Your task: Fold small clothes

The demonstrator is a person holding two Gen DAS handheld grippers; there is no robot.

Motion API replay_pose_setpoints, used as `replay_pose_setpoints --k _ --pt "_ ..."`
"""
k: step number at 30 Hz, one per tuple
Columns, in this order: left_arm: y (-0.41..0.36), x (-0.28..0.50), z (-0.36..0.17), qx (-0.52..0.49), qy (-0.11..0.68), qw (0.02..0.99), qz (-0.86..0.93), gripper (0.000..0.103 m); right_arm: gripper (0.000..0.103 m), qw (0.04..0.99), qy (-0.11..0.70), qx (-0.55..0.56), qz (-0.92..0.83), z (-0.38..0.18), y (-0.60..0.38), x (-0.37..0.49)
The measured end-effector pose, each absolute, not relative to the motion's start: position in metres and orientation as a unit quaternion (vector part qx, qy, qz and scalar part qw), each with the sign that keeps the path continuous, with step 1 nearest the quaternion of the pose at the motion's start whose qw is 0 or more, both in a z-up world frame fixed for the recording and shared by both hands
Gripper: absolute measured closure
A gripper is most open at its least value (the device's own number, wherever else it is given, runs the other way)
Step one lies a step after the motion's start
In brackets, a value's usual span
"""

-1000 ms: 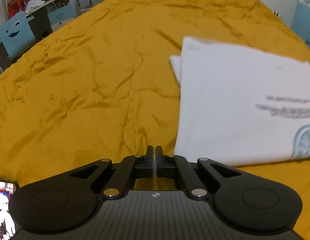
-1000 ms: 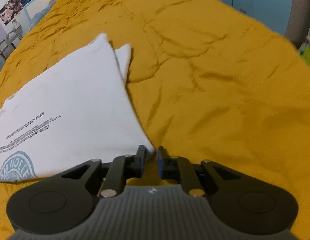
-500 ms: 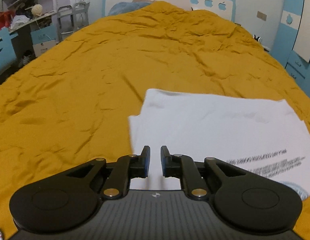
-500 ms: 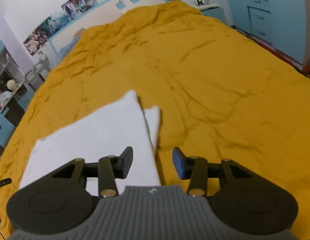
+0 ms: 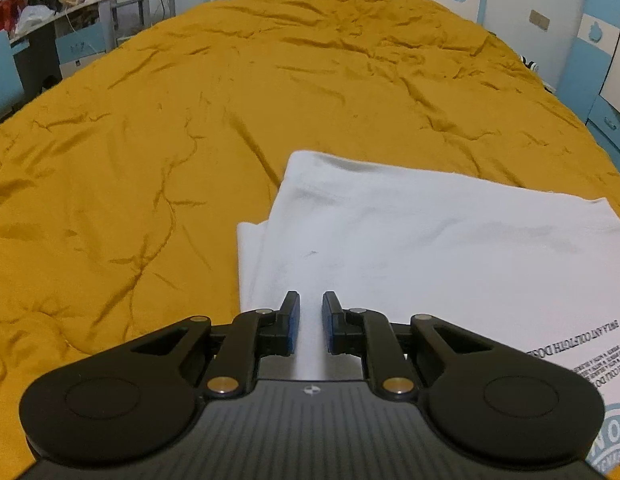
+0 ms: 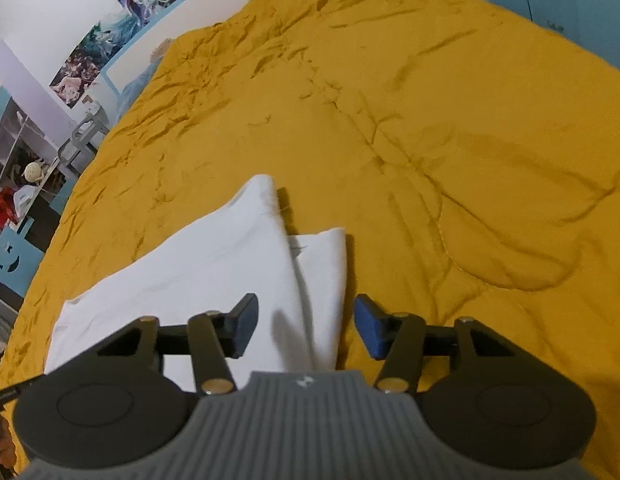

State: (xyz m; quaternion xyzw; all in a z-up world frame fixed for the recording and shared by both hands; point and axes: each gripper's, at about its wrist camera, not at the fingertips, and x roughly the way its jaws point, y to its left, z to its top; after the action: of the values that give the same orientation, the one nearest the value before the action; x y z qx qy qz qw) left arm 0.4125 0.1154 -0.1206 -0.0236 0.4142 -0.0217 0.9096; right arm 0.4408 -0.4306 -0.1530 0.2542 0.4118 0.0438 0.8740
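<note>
My left gripper (image 5: 310,322) stands narrowly parted and empty above the flat, folded white cotton shirt (image 5: 430,248) on the mustard quilt (image 5: 149,140). My right gripper (image 6: 305,326) gapes half-wide, empty. Risk: pinching quilt with the protruding sleeve layer (image 6: 326,264); the pads' clearance above the cloth looks uncertain.

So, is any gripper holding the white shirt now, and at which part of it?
Nothing is held. The left gripper and right gripper are open above the folded white shirt, their pads not pressing the cloth.

Left tongs (image 5: 310,310) slightly parted, right tongs (image 6: 305,318) wider
</note>
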Motion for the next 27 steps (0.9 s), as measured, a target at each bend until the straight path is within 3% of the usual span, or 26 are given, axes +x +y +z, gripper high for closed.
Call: replay_pose_setpoints --k 5,7,10,18,27 --pt "0.117 0.413 -0.126 -0.028 0.410 0.911 -0.024 0.083 0.069 0.859 0.410 0.300 0.065 -0.175 -0.440 0.455" --pt "0.118 0.414 -0.127 -0.032 0.410 0.911 -0.025 0.082 0.088 0.851 0.410 0.318 0.077 -0.180 -0.442 0.459" --pt "0.119 0.413 -0.128 -0.036 0.408 0.912 -0.026 0.082 0.096 0.854 0.404 0.318 0.083 -0.173 -0.440 0.457" --pt "0.123 0.405 -0.119 -0.048 0.396 0.917 -0.025 0.082 0.098 0.862 0.410 0.278 0.104 -0.090 -0.399 0.460" --pt "0.147 0.390 -0.098 -0.082 0.365 0.927 -0.022 0.082 0.098 0.836 0.412 0.306 0.193 -0.012 -0.280 0.477"
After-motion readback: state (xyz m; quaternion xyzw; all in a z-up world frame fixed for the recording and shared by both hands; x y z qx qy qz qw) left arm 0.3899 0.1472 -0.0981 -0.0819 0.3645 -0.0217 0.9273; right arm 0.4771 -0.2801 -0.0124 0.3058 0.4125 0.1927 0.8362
